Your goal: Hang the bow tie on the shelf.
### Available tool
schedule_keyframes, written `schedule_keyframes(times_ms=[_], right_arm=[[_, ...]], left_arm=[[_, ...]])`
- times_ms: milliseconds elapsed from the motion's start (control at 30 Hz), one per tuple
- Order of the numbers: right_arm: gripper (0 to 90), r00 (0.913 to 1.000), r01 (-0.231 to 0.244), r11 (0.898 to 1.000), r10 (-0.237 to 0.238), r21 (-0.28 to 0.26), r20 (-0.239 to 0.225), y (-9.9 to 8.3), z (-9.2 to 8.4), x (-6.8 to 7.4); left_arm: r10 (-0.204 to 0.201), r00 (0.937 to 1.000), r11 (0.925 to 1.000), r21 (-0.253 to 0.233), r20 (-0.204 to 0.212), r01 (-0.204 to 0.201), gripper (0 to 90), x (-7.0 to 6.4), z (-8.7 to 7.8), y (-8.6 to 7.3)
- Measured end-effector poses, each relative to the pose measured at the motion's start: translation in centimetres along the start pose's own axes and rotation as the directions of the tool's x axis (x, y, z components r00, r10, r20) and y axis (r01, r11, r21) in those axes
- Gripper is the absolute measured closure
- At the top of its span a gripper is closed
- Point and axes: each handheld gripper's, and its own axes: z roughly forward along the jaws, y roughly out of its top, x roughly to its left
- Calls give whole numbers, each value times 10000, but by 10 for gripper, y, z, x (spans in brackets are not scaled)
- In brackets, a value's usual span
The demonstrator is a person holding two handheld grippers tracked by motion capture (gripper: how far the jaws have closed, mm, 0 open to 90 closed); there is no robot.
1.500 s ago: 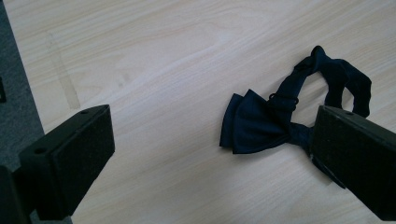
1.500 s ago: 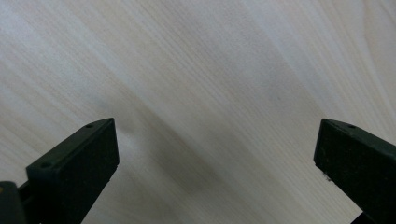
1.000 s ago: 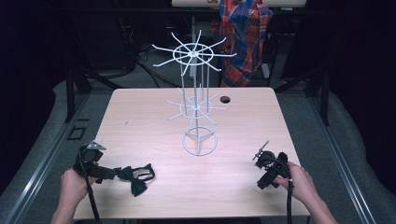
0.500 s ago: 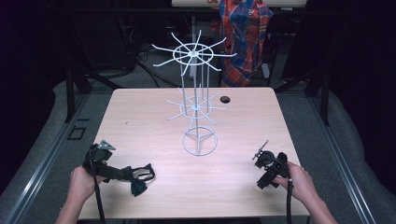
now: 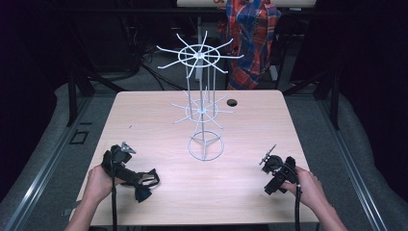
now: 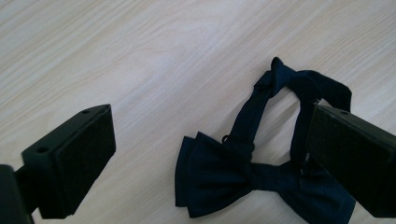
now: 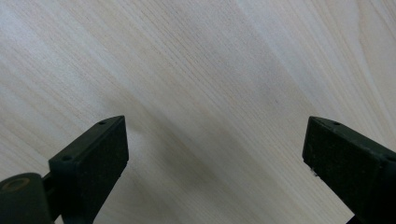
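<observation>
A dark navy bow tie [image 6: 224,182] lies flat on the wooden table [image 5: 159,120], its strap loop [image 6: 299,88] stretched away from the knot. My left gripper [image 6: 212,126] hangs open just above it, one jaw on each side, the right jaw over the strap. From the high view, the left gripper [image 5: 132,175] sits at the front left with the bow tie [image 5: 143,191] at its tips. My right gripper [image 5: 271,185] is at the front right, and in its own view the right gripper [image 7: 215,135] stands open over bare wood.
A white wire display rack [image 5: 201,57] with two tiers of spokes stands mid-table on a ring base [image 5: 206,147]. A round cable hole [image 5: 232,102] lies behind it. A plaid cloth [image 5: 250,33] hangs beyond the table's far edge.
My left gripper has slid right along the front edge until its open jaws straddle the bow tie. The bow tie and the right gripper have stayed put.
</observation>
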Motion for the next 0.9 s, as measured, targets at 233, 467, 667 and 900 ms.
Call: schedule_keyframes(times_ms=[233,467,667,900], right_arm=[[71,10000,-1,10000,1,17,55,0,0,0],[75,9999,84,9998,-85,165,68,2,-1,0],[76,10000,85,9999,-86,135,45,1,-1,0],[79,10000,36,10000,-36,93,35,1,0,0]], left_arm=[[684,9962,9967,400,547,-707,270,-7,12,9],[995,9921,9902,907,770,-1063,447,-12,25,16],[1086,9901,9865,1128,890,-1184,579,-16,28,19],[1405,9842,9783,1379,1074,-1547,693,-21,32,18]])
